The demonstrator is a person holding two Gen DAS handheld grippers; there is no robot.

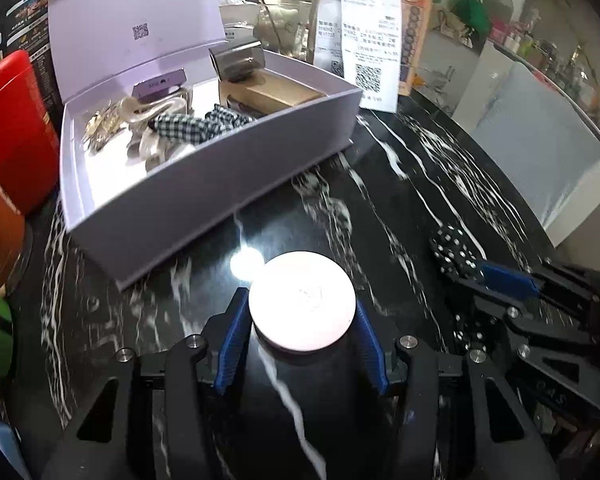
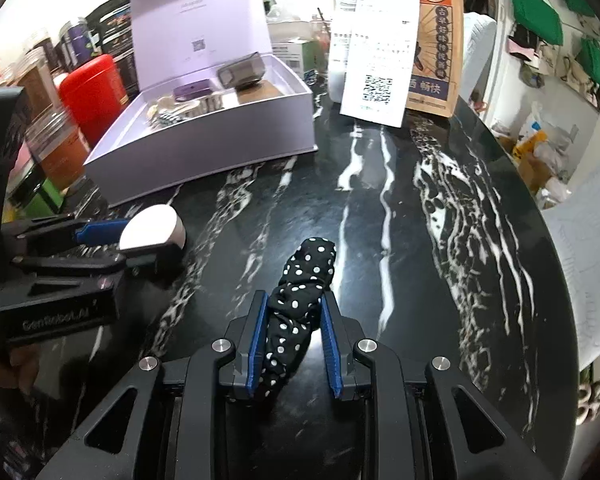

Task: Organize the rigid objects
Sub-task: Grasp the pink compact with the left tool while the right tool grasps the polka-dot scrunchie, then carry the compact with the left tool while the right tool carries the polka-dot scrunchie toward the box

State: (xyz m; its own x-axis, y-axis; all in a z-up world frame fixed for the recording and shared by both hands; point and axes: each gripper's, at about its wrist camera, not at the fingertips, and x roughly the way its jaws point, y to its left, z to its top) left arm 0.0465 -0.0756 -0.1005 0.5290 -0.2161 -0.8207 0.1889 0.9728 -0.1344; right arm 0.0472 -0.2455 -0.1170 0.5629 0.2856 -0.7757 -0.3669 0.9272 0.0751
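Observation:
My left gripper is shut on a round white compact case, its blue pads pressing both sides, just above the black marble table. The same case and left gripper show at the left of the right wrist view. My right gripper is shut on a black polka-dot fabric piece that rests on the table; that fabric also shows in the left wrist view, with the right gripper behind it. An open lilac box holds a checked cloth, a small brown box and trinkets.
A red canister and jars stand left of the lilac box. A paper bag with long receipts stands at the back of the table. The table's curved edge runs along the right, with clutter on the floor beyond.

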